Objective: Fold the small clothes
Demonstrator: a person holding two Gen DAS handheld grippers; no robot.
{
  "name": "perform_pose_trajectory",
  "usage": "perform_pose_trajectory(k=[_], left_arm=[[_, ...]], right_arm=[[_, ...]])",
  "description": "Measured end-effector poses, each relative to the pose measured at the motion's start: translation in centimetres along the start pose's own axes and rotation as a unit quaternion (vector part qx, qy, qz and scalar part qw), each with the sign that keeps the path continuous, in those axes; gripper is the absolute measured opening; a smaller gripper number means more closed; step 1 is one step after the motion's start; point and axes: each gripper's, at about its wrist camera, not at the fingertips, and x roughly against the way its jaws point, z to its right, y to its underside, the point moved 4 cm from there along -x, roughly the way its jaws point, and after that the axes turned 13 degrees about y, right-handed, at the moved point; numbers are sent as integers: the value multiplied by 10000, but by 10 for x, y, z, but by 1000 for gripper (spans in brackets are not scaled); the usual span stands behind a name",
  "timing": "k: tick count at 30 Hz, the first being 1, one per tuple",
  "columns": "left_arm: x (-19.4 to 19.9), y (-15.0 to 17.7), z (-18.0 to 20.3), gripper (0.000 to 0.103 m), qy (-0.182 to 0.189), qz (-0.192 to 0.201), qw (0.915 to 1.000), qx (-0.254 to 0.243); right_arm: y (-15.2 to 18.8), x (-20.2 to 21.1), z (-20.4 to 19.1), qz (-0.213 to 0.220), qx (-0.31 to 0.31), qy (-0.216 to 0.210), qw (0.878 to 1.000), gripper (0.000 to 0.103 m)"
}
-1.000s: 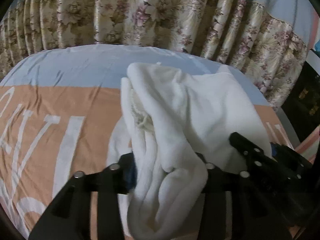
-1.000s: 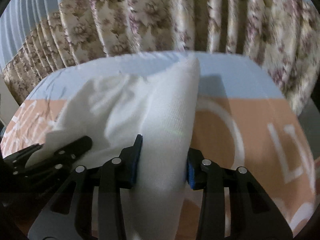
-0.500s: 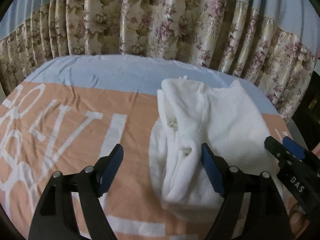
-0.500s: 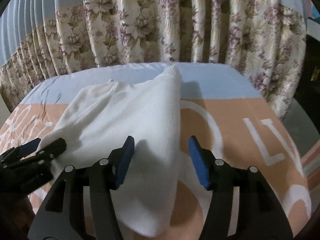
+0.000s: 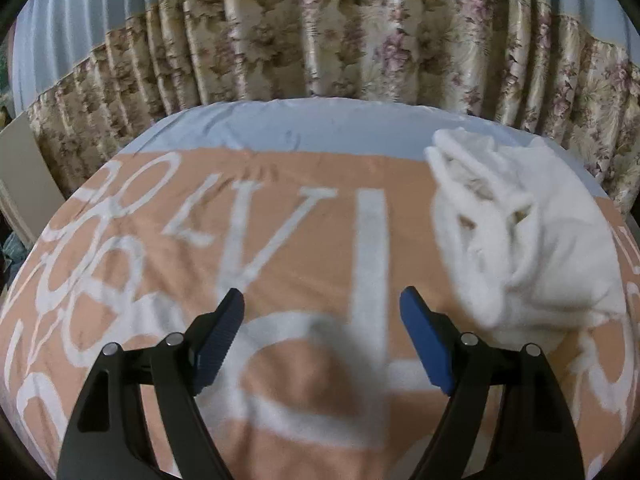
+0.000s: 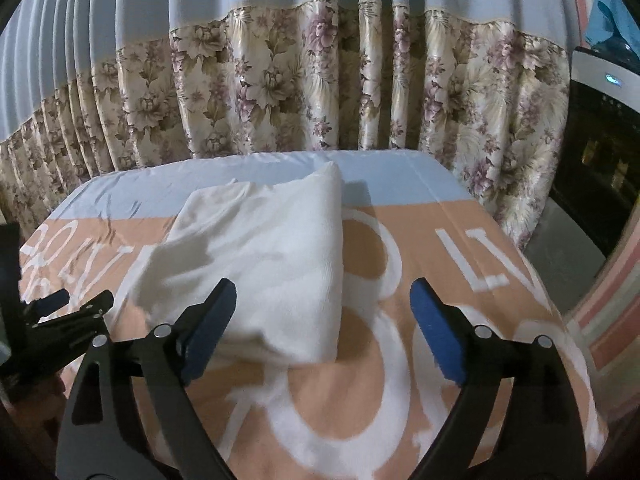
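Note:
A small white garment (image 5: 520, 232) lies folded on the orange and blue bedspread (image 5: 280, 220), to the right in the left wrist view. In the right wrist view the garment (image 6: 272, 264) lies ahead and slightly left, a smooth folded rectangle. My left gripper (image 5: 322, 312) is open and empty, above bare bedspread left of the garment. My right gripper (image 6: 322, 300) is open and empty, just in front of the garment's near right corner. The left gripper also shows at the left edge of the right wrist view (image 6: 64, 312).
A flowered curtain (image 6: 320, 88) hangs right behind the bed. The bed's right edge (image 6: 560, 300) drops to a grey floor, with a dark cabinet (image 6: 600, 168) beyond. The bedspread has large white letters.
Both grippers have let go of the white garment, opened wide and pulled back. The left gripper has swung left, off the garment. The garment now lies flat on the bed.

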Motion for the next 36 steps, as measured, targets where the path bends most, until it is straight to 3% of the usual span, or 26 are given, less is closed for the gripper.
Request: perform_pose_trajectory(k=[7,13,18,20,29,33,36], left_arm=[[57,18,-36,81,-94,154,9998,-34],[104,22,-46,94,49,84,9999,78],[129,15,-42,100,69,329,9994,-95],[133,13,-41,101,171,525,9984,-95],[129,10,-52,101,147,565,9983,-39],[129,6,-55,101,462,527,9975,65],[133,4,-56,101,483,613,9969,107]], right_arm=[[19,51,-4,-5,-225,-42,9997,96],[30,85,-32,-268,-61,-121,9995,100],[27,101,-58,-342,111,-196,9992,100],[22,105,-69,-210,297,-191,9992,100],[9,119,-81,55,388,-220,9990,100],[8,115,-78,42,318,-196,9993,100],[9,113,-76,29,209,-246,9995,100]])
